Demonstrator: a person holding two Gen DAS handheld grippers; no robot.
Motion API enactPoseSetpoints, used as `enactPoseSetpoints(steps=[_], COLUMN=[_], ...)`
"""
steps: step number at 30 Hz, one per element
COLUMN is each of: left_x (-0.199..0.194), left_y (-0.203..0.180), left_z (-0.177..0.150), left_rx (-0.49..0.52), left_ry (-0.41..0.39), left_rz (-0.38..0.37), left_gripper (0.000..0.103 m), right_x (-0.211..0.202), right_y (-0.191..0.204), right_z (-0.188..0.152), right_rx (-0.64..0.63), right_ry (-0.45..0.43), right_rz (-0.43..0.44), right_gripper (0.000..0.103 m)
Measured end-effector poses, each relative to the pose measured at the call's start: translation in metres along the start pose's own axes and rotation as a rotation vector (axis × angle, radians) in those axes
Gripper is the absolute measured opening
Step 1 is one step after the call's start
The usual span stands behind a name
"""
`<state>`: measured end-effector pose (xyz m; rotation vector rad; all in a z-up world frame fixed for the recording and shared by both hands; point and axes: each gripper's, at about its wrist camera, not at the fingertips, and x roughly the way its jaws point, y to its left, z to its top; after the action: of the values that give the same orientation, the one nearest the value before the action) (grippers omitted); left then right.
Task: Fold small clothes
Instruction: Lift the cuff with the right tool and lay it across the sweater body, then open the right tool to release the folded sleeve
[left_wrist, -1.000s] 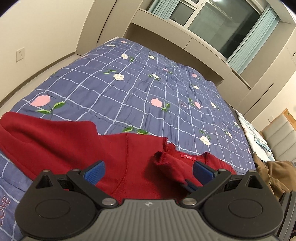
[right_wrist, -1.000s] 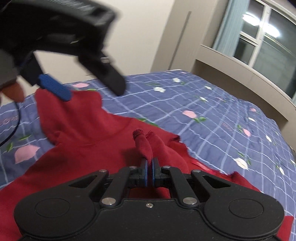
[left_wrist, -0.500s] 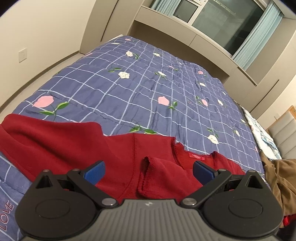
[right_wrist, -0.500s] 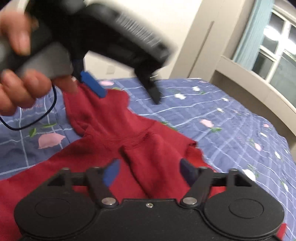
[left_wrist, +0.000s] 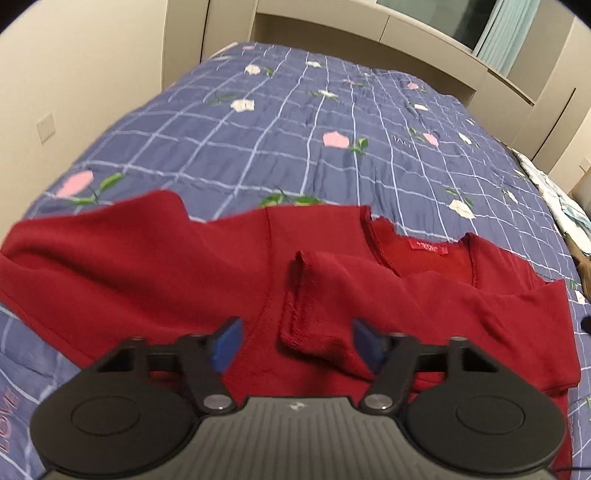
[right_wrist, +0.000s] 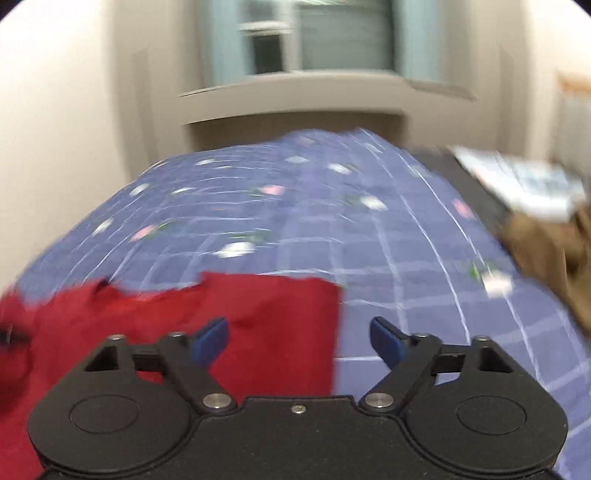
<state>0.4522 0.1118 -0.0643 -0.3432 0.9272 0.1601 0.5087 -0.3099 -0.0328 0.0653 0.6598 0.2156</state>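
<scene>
A dark red long-sleeved top (left_wrist: 155, 266) lies flat on the blue floral quilt (left_wrist: 295, 140), neck label (left_wrist: 427, 248) toward the far side. One sleeve (left_wrist: 332, 295) is folded across the chest, its cuff near the middle. My left gripper (left_wrist: 297, 345) is open and empty, hovering just above that cuff. My right gripper (right_wrist: 299, 339) is open and empty over the red top's right edge (right_wrist: 280, 317); that view is blurred by motion.
A brown garment (right_wrist: 550, 251) and a patterned cloth (right_wrist: 524, 181) lie at the bed's right side. A beige wall (left_wrist: 74, 74) runs along the left. A window ledge (right_wrist: 295, 92) stands beyond the bed's far end.
My right gripper let go of the sleeve cuff, opened, and swung right toward the top's right edge. The sleeve now lies folded on the chest. My left gripper tilted down closer to the cuff.
</scene>
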Motion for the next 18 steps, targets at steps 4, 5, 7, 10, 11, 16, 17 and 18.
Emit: enactPoseSetpoints(steps=[4, 5, 7, 10, 11, 16, 17, 18], left_x=[0.012, 0.014, 0.012, 0.0, -0.003, 0.006, 0.006, 0.004], left_y=[0.0, 0.0, 0.001, -0.002, -0.003, 0.003, 0.004, 0.005], left_z=[-0.001, -0.001, -0.002, -0.002, -0.003, -0.01, -0.011, -0.012], left_rx=[-0.011, -0.015, -0.011, 0.015, 0.027, 0.036, 0.026, 0.017], left_ry=[0.037, 0.044, 0.035, -0.004, -0.016, 0.02, 0.022, 0.018], left_rz=[0.023, 0.032, 0.038, 0.056, 0.076, 0.119, 0.109, 0.097], left_gripper=[0.018, 0.015, 0.008, 0.0, 0.0, 0.0, 0.0, 0.0], right_x=[0.037, 0.047, 0.063, 0.069, 0.066, 0.074, 0.076, 0.075], right_y=[-0.039, -0.041, -0.041, -0.039, -0.039, -0.037, -0.039, -0.04], right_z=[0.006, 0.006, 0.007, 0.009, 0.011, 0.004, 0.001, -0.001], right_rx=[0.192, 0.216, 0.243, 0.243, 0.244, 0.199, 0.194, 0.186], right_ry=[0.076, 0.094, 0.135, 0.133, 0.116, 0.137, 0.14, 0.13], right_rz=[0.107, 0.12, 0.128, 0.105, 0.105, 0.04, 0.027, 0.028], right_gripper=[0.071, 0.067, 0.039, 0.013, 0.012, 0.022, 0.024, 0.029])
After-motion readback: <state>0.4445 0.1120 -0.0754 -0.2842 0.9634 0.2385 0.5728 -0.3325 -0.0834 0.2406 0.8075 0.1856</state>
